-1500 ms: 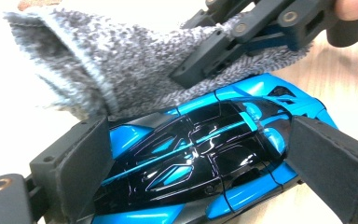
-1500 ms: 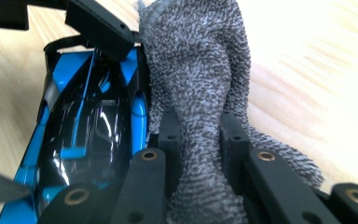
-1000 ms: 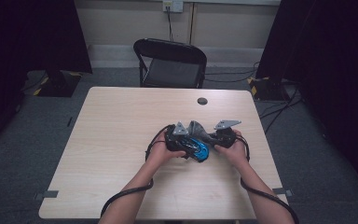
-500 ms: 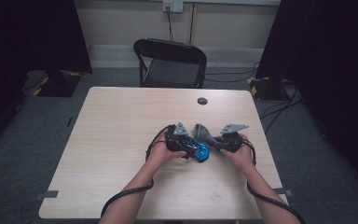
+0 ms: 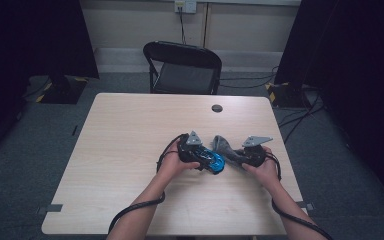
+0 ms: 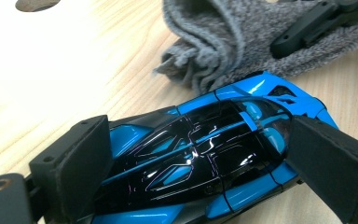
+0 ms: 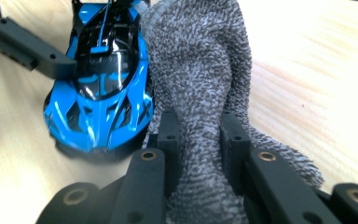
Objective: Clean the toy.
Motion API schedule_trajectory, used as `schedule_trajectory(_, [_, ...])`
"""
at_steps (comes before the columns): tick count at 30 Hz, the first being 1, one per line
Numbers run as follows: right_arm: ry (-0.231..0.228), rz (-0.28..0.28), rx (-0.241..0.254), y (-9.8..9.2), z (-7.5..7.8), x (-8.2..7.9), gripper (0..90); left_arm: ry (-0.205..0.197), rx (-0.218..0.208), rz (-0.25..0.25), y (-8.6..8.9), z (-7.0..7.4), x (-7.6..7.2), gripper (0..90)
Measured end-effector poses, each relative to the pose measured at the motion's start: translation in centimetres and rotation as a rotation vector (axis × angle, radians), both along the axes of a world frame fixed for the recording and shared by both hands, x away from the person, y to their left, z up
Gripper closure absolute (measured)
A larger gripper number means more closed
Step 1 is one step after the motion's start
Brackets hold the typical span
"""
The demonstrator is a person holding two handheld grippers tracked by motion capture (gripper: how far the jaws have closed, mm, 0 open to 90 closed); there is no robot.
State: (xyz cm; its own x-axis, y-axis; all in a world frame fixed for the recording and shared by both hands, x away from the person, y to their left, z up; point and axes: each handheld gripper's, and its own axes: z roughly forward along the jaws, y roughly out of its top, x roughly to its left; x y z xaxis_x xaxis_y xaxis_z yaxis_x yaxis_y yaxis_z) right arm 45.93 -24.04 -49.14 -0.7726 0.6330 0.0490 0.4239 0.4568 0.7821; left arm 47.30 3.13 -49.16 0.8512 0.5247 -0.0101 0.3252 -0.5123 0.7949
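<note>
The left gripper clamps the blue toy car across its sides near the table's right edge; the right gripper, pinching the grey cloth, sits just beside the car's flank.

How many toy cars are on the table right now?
1. The blue toy car sits on the table between the left gripper jaws, beside the grey cloth held by the right gripper.

Dim room, glare on the table, near tongs perhaps blurred.
</note>
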Motion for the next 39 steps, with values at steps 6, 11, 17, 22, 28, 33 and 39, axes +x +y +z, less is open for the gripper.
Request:
schedule_trajectory(6, [0.006,0.006,0.003,-1.0,0.1,-0.6,75.2,0.003,0.003,0.000,-0.1,0.0,-0.1,6.5])
schedule_trajectory(11, [0.012,0.015,-0.003,-2.1,0.5,-1.2,75.2,0.007,0.006,-0.007,-0.4,0.1,-0.1,6.9])
schedule_trajectory(17, [0.014,0.012,-0.016,-3.3,1.1,-1.9,75.1,0.011,0.016,-0.005,-0.4,0.2,-0.1,6.9])
schedule_trajectory(22, [0.021,0.000,-0.003,-4.5,1.7,-2.3,75.1,0.017,0.026,0.004,-0.3,0.3,0.0,7.0])
schedule_trajectory(28, [0.012,-0.019,0.028,-5.2,2.7,-2.3,75.1,0.049,0.040,0.016,-0.6,0.8,0.2,8.0])
schedule_trajectory(33, [0.003,-0.004,0.034,-4.5,3.8,-2.0,75.0,0.076,0.048,0.004,-0.6,1.5,0.3,15.5])
schedule_trajectory(39, [-0.006,0.011,0.054,-3.4,4.9,-1.5,74.8,0.076,0.009,0.008,0.6,3.3,0.0,15.1])
